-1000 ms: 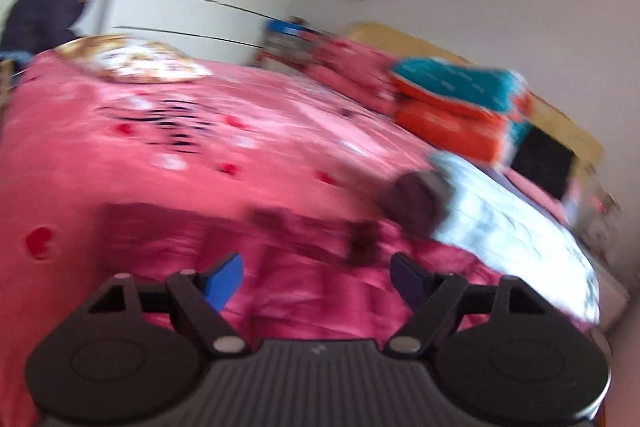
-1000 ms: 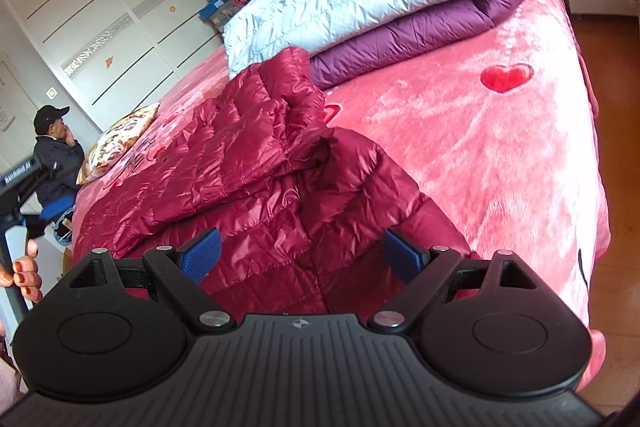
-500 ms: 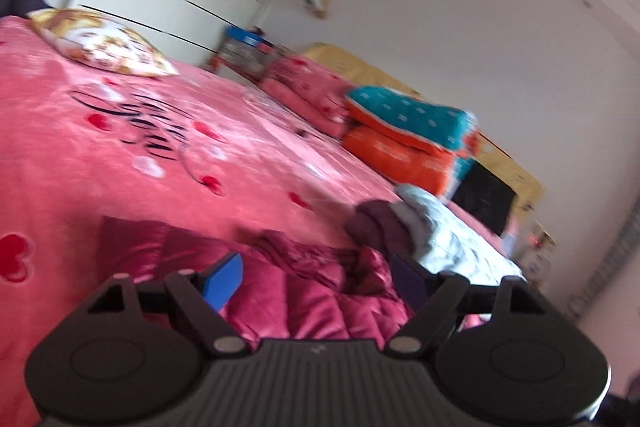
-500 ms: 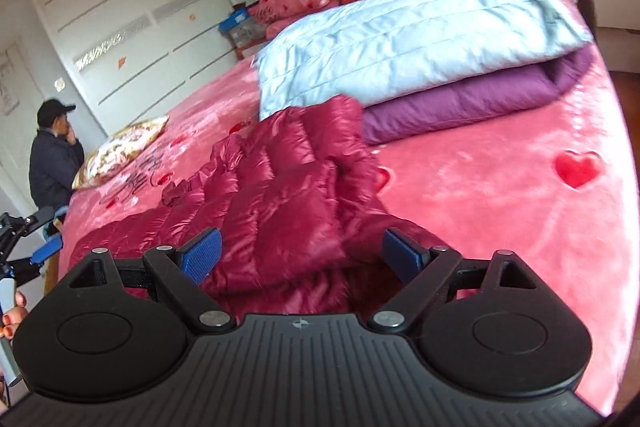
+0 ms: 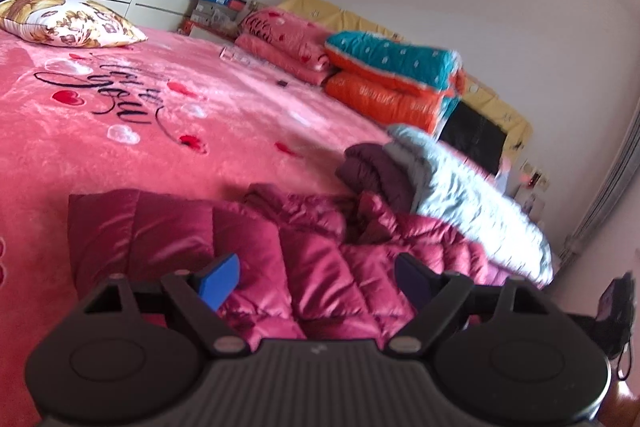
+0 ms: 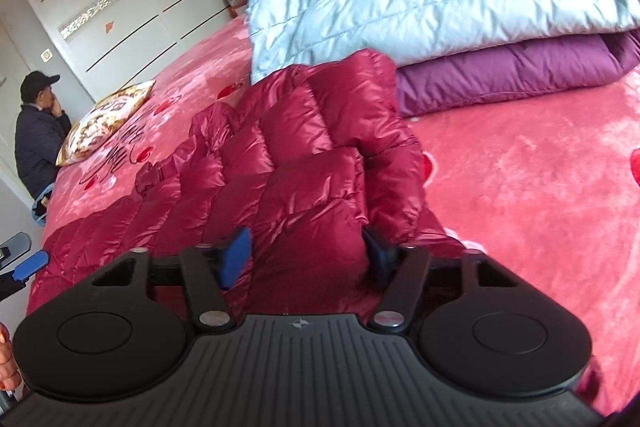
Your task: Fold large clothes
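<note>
A shiny dark-red puffer jacket (image 5: 320, 259) lies rumpled on the pink bed (image 5: 140, 115). It also fills the middle of the right wrist view (image 6: 288, 163). My left gripper (image 5: 316, 279) is open, hovering just above the jacket's near edge with nothing between its pads. My right gripper (image 6: 308, 255) has its blue pads (image 6: 236, 255) pressed into a thick fold of the jacket's edge, closing on it.
A folded pale-blue and purple quilt (image 6: 460, 19) lies just beyond the jacket. Stacked orange, teal and pink bedding (image 5: 400, 83) sits at the headboard. A patterned pillow (image 5: 68, 21) lies far left. A person (image 6: 38, 135) stands by the white wardrobe.
My right gripper has dropped onto the jacket and narrowed its jaws around a fold. My left gripper has moved closer over the jacket's other end, still open.
</note>
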{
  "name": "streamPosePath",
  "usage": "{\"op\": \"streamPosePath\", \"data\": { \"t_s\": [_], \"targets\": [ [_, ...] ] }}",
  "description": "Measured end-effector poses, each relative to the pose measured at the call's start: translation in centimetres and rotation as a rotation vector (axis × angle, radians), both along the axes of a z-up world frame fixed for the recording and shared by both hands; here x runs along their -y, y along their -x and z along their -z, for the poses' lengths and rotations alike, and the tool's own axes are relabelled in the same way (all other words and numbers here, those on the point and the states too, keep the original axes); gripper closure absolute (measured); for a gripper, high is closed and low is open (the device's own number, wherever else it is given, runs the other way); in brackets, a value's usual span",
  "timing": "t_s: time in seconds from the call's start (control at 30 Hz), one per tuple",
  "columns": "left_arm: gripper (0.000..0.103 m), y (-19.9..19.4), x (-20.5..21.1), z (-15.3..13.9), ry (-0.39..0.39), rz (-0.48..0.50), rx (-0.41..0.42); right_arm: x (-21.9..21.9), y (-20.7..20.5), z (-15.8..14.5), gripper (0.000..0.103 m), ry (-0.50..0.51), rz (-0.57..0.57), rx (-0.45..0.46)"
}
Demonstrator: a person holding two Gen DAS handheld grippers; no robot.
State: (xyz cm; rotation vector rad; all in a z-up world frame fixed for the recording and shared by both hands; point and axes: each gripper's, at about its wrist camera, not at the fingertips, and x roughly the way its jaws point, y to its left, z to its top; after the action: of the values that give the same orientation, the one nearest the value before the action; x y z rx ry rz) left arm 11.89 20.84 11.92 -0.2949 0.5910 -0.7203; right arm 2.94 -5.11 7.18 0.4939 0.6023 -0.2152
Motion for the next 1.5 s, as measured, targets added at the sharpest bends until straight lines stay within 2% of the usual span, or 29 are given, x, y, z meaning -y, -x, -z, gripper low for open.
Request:
{"op": "streamPosePath", "data": {
  "t_s": [0.1,0.13,0.23,0.27,0.43,0.57,0.63,0.8,0.87,1.0,1.07,1.1,1.13,1.27,1.37,1.5],
  "targets": [
    [0.018,0.1,0.4,0.1,-0.044,0.006,0.006,-1.3,-0.8,-0.1,0.046,0.07,-0.032,-0.019],
    [0.018,0.2,0.5,0.1,-0.052,0.009,0.013,-1.9,-1.0,-0.2,0.056,0.095,-0.033,-0.023],
    [0.017,0.3,0.5,-0.2,-0.058,0.005,0.031,-3.8,-1.5,-1.2,0.075,0.218,-0.017,-0.016],
    [0.017,0.3,0.4,-0.2,-0.05,0.002,0.032,-4.3,-1.8,-1.7,0.077,0.263,-0.015,-0.01],
    [0.016,0.4,0.2,-0.4,-0.027,-0.023,0.048,-6.7,-3.4,-4.0,0.081,0.489,0.007,0.032],
    [0.015,0.1,0.5,-0.2,-0.054,-0.03,0.043,-6.4,-4.7,-3.5,0.082,0.571,0.034,-0.002],
    [0.015,0.0,0.7,0.0,-0.068,-0.034,0.041,-5.6,-4.9,-2.4,0.082,0.581,0.065,-0.03],
    [0.015,0.1,1.7,0.4,-0.123,-0.015,0.063,-4.2,-5.0,0.5,0.082,0.517,0.117,-0.088],
    [0.015,0.0,2.1,0.6,-0.159,-0.019,0.066,-4.4,-5.1,1.3,0.079,0.518,0.097,-0.112],
    [0.015,0.0,2.2,0.8,-0.183,-0.029,0.064,-3.9,-4.9,1.3,0.068,0.49,0.076,-0.114],
    [0.015,0.1,2.1,0.8,-0.183,-0.038,0.067,-3.5,-4.3,0.8,0.052,0.465,0.084,-0.103],
    [0.015,0.1,2.0,0.7,-0.176,-0.042,0.069,-3.3,-3.8,0.3,0.037,0.471,0.093,-0.088],
    [0.015,0.1,1.9,0.6,-0.165,-0.045,0.072,-3.4,-3.4,-0.2,0.033,0.485,0.102,-0.072],
    [0.015,0.2,1.4,0.2,-0.119,-0.062,0.084,-4.7,-1.8,-2.4,0.032,0.524,0.114,0.021],
    [0.015,0.4,1.6,0.1,-0.108,-0.059,0.093,-6.6,-1.5,-3.6,0.019,0.564,0.074,0.088],
    [0.015,0.5,2.5,0.6,-0.168,-0.047,0.101,-8.7,-3.7,-3.2,0.011,0.543,-0.05,0.071]
  ]
}}
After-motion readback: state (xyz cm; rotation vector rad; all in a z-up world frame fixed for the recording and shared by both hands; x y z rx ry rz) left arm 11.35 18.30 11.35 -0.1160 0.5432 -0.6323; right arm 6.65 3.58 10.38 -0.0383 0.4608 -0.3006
